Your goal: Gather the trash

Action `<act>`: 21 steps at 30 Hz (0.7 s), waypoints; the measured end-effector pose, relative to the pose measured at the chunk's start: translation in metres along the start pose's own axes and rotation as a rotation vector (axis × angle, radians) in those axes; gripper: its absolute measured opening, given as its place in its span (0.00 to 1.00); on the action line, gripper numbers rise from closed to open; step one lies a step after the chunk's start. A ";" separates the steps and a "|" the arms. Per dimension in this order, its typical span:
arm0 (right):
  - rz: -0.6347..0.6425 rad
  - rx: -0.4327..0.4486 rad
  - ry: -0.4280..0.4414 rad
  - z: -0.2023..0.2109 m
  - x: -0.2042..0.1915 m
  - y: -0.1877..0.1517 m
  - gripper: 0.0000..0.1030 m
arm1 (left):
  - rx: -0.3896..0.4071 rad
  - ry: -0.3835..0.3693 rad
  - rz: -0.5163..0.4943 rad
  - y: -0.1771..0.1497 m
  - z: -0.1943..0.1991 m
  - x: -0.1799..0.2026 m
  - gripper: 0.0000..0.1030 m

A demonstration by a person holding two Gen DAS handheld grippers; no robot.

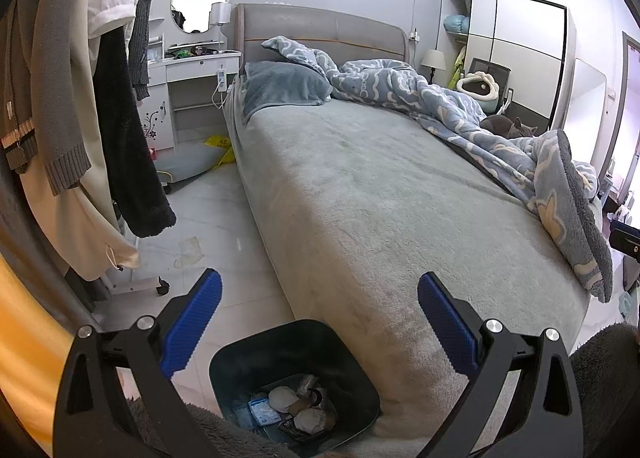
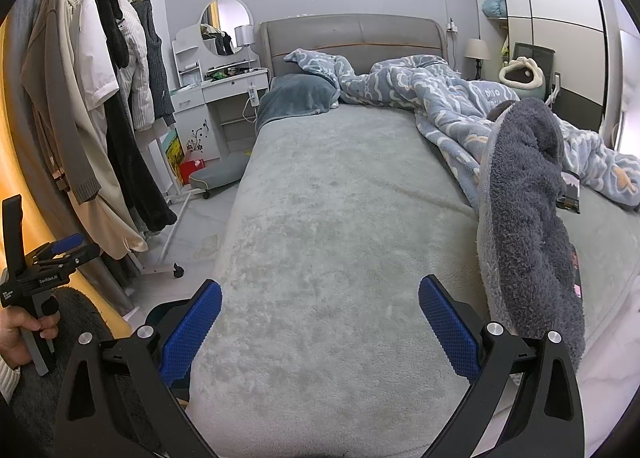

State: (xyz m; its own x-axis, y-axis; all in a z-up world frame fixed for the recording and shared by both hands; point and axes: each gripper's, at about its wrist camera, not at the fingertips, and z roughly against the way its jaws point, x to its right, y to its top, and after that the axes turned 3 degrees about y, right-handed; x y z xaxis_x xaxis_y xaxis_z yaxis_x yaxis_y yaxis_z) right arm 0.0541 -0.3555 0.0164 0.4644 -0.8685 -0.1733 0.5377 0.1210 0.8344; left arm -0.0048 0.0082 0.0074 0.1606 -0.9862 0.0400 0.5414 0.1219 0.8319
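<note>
Sitting on the tiled floor (image 1: pixel 216 226) hard against the foot corner of the bed (image 1: pixel 360 186) is a dark trash bin (image 1: pixel 240 370), seen from above in the left wrist view; crumpled tissues (image 1: pixel 282 398), a blue packet (image 1: pixel 262 410) and dark wrappers are lying in its bottom. The left gripper (image 1: pixel 319 322) is being held just above the bin, jaws spread wide, nothing being gripped. The right gripper (image 2: pixel 320 324) is being held over the grey bedsheet, jaws likewise released and empty. A dark snack wrapper (image 2: pixel 570 194) is lying on the bed beside the blue patterned duvet (image 2: pixel 432 98), partly hidden by its fleece underside. In the right wrist view, a hand (image 2: pixel 20 332) is seen gripping the left tool's handle. A grey cat (image 1: pixel 508 126) is lying behind the duvet. Clothes are hanging on a rack (image 2: pixel 100 106) beside a white dressing table (image 2: pixel 224 94).
</note>
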 end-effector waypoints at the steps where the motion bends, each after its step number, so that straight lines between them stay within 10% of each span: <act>1: 0.000 -0.001 0.000 0.000 0.000 0.000 0.97 | 0.000 0.001 0.001 0.000 0.000 0.000 0.97; 21: 0.003 -0.005 0.001 0.000 0.002 0.000 0.97 | -0.002 -0.001 0.001 0.002 0.000 -0.002 0.97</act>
State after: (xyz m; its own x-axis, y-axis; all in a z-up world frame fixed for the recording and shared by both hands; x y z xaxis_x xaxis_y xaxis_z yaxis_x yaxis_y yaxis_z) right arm 0.0547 -0.3569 0.0160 0.4661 -0.8680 -0.1715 0.5399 0.1255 0.8323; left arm -0.0039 0.0100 0.0085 0.1605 -0.9862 0.0414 0.5427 0.1233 0.8309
